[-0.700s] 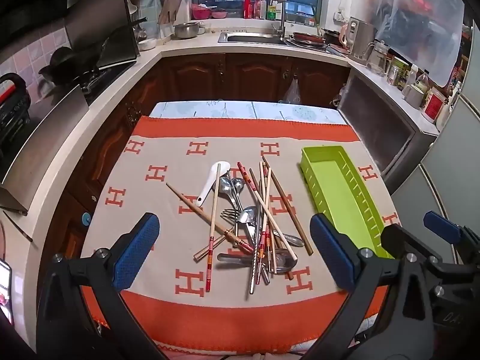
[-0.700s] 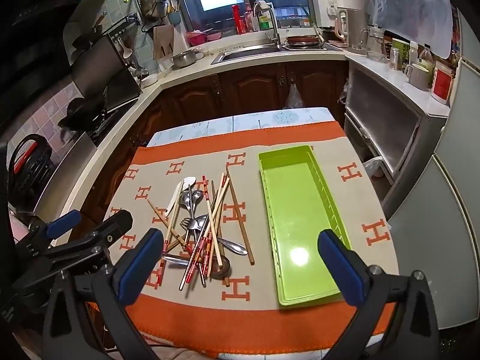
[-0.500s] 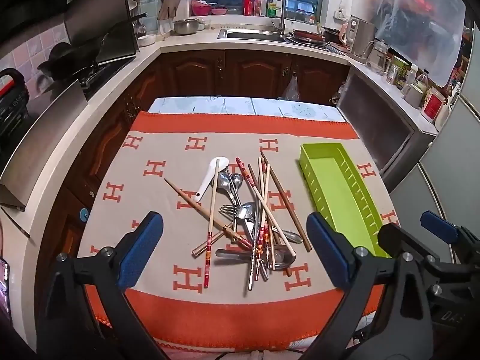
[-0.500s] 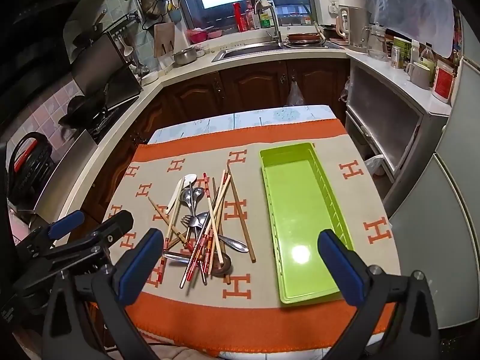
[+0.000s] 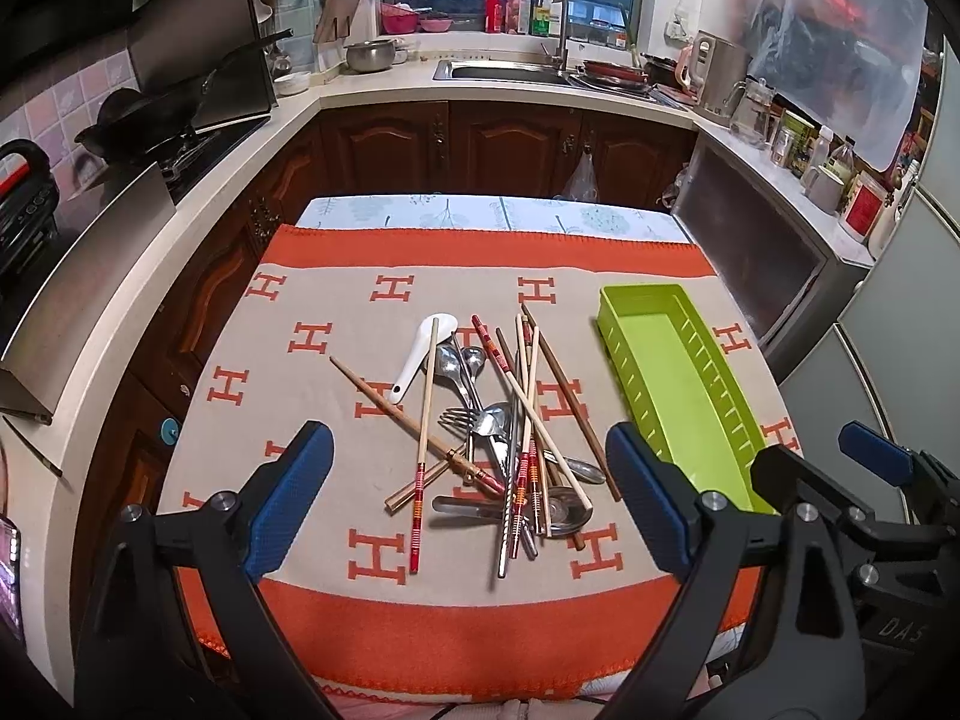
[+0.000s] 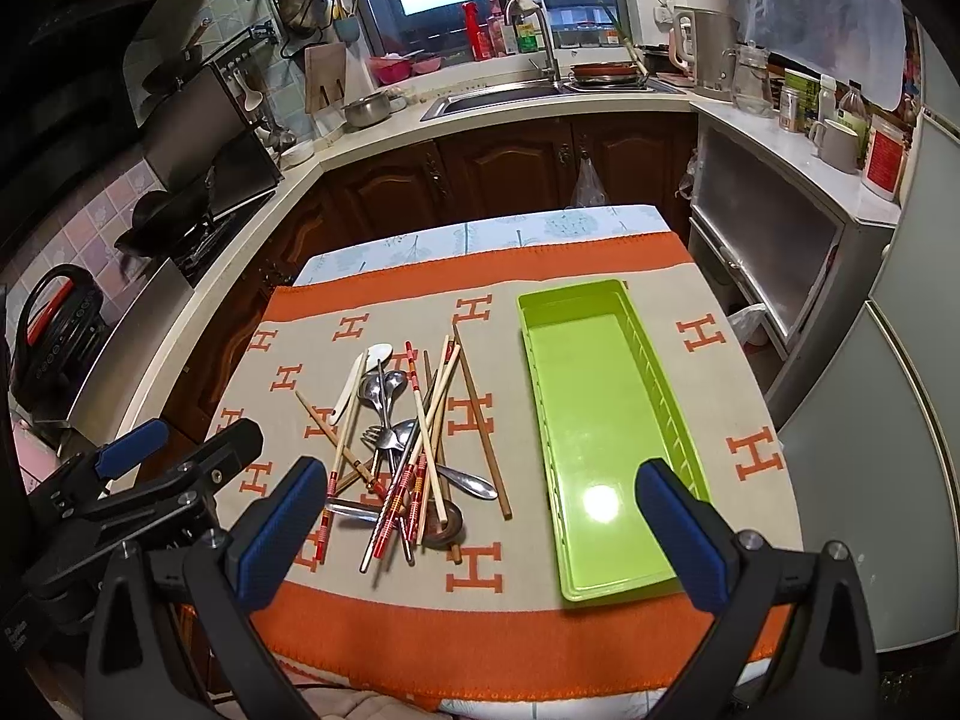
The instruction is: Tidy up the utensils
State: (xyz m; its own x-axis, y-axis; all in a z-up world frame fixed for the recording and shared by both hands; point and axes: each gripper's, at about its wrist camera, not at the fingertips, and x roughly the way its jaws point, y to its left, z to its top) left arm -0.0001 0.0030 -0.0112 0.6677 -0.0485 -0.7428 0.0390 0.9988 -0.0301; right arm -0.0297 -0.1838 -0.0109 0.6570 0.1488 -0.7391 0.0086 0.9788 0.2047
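Note:
A tangled pile of utensils (image 5: 498, 438) (image 6: 402, 444) lies in the middle of the cloth: several chopsticks, metal spoons, a fork and a white ceramic spoon (image 5: 420, 354) (image 6: 351, 390). To its right stands a long lime-green tray (image 5: 678, 372) (image 6: 594, 420) with nothing in it. My left gripper (image 5: 467, 432) hovers open above the near side of the pile, holding nothing. Over the gap between pile and tray, my right gripper (image 6: 480, 471) is also open and holds nothing. Each gripper's body shows at the edge of the other's view.
An orange and beige cloth (image 5: 300, 360) with H marks covers the table. Dark wood cabinets and white counters ring it on three sides, with a sink (image 5: 504, 69) at the back, a stove (image 5: 180, 138) on the left and jars on the right counter (image 6: 840, 138).
The left view has drawn back a little, so the pile sits slightly farther and more of the cloth's near edge shows. The right view is nearly unchanged. Both grippers stay open.

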